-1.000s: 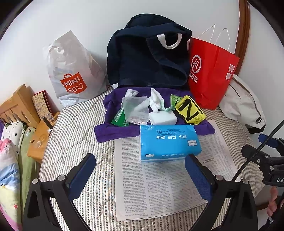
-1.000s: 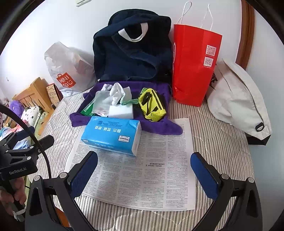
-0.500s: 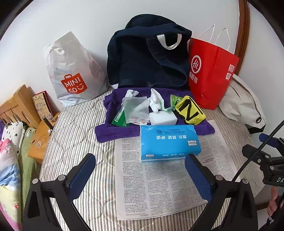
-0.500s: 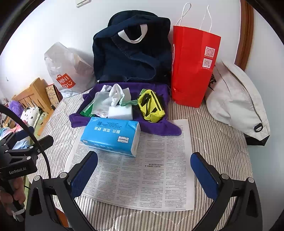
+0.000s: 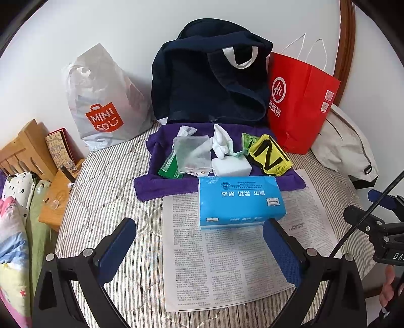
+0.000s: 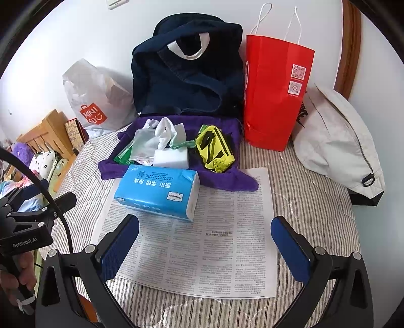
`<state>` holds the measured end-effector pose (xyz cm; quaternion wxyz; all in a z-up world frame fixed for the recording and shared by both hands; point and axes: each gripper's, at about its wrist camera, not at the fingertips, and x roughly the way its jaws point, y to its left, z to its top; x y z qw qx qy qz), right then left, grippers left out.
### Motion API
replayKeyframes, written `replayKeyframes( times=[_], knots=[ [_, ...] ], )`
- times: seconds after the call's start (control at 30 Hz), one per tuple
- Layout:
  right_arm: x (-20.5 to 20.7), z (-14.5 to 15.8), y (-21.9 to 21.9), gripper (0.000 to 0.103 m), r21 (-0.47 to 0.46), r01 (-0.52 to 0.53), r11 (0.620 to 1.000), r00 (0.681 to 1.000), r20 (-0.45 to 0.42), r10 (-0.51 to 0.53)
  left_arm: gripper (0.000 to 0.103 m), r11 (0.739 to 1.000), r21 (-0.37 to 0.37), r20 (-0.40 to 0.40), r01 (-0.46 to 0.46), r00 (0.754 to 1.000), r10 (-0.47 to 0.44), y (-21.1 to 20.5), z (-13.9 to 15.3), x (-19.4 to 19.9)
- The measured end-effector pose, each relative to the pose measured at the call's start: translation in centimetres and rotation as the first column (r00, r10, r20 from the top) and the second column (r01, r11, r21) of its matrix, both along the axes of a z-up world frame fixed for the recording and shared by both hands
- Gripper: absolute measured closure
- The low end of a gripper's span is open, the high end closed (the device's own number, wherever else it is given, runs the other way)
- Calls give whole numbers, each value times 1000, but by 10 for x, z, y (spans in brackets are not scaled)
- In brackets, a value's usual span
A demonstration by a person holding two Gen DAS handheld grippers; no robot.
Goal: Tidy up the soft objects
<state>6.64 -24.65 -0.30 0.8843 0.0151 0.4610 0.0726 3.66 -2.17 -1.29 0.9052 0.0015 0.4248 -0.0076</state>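
Tissue pack (image 5: 240,200) lies on the newspaper (image 5: 234,265), touching the purple towel (image 5: 161,185); I hold left gripper (image 5: 199,246) and right gripper (image 6: 204,243) wide and empty, presumably ready to straddle it.

1. A newspaper sheet (image 5: 227,265) lies flat on a striped quilt (image 5: 106,191).
2. A white Miniso bag (image 5: 101,101) leans against the white wall (image 5: 101,22), left of the items.
3. A red paper bag (image 6: 275,93) with white cord handles stands upright at the right.
4. A wooden headboard (image 5: 22,148) rises at far left, a small patterned box (image 5: 59,148) just beside it.
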Motion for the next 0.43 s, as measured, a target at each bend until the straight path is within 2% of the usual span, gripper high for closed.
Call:
replayKeyframes(
  times=[0.43],
  knots=[
    [1, 0, -1, 0, 3, 0, 1000, 1000, -3, 0, 1, 1000, 16, 16, -1, 1000, 1, 2, -1, -1]
  ],
)
